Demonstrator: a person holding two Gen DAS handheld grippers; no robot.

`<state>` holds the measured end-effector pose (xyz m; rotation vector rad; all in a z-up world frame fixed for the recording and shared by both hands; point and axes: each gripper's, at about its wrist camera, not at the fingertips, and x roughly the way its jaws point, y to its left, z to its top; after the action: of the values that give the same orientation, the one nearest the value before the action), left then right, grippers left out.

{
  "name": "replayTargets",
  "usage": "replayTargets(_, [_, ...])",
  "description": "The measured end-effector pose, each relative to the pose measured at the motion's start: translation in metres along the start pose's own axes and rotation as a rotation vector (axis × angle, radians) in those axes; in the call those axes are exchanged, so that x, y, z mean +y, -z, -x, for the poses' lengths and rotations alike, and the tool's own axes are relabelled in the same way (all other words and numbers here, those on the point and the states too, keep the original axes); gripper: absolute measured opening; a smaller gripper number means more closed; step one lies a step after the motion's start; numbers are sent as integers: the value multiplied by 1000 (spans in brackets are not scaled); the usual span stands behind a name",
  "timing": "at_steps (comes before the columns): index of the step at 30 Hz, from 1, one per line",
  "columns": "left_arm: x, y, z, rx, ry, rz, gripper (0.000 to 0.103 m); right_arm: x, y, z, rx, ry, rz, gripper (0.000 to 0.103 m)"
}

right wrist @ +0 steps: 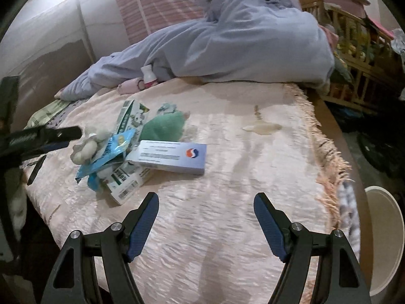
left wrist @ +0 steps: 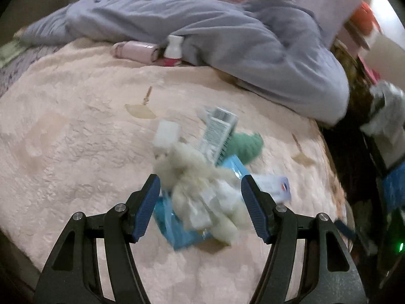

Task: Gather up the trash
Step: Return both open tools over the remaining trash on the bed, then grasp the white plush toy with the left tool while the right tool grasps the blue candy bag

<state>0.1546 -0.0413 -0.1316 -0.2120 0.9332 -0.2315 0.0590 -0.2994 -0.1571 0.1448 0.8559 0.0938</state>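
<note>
The trash sits in one loose heap on the pink bedspread [right wrist: 227, 152], and the crumpled tissue wad [left wrist: 200, 190] is the piece nearest the left gripper [left wrist: 200, 192], whose jaws stand wide to either side of it, not yet closed. Under the wad lies a blue plastic wrapper [left wrist: 174, 228]; leaning behind the wad is a printed carton [left wrist: 217, 131], with a green knitted piece [left wrist: 246, 145] just beyond that. To the wad's right lies the white medicine box [right wrist: 172, 158] with a red and blue logo.

The right gripper [right wrist: 206, 224] hovers over bare bedspread, well away from the wad, jaws wide and empty.

The risk I see is a muddled grab: the wad is soft and tangled with the wrapper, so closing now may pinch both, or drag the bedspread up with them. A partial pinch could shed scraps on the lift. The left view is blurred, so the aim looks unsettled.
</note>
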Motion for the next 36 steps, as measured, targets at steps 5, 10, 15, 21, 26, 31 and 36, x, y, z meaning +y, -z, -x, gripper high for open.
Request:
replayTargets(5, [9, -4, -33, 59, -2, 57, 65, 6, -2, -7, 15, -20, 3, 75])
replayTargets(10, [4, 1, -42, 49, -18, 12, 67, 12, -4, -17, 34, -35, 14, 75])
replayTargets(15, [9, 4, -32, 39, 23, -83, 29, 18, -4, -25, 51, -47, 24, 75])
replayTargets(21, [34, -7, -17, -1, -17, -113, 10, 23, -4, -35, 69, -60, 29, 75])
replayTargets(26, [46, -1, -32, 46, -8, -105, 10, 25, -3, -37, 71, -64, 30, 75])
replayTargets(31, [17, 25, -38, 112, 69, -190, 10, 24, -3, -35, 71, -58, 28, 75])
replayTargets(36, [-20, 57, -25, 176, 182, -278, 10, 19, -3, -31, 64, -42, 19, 75])
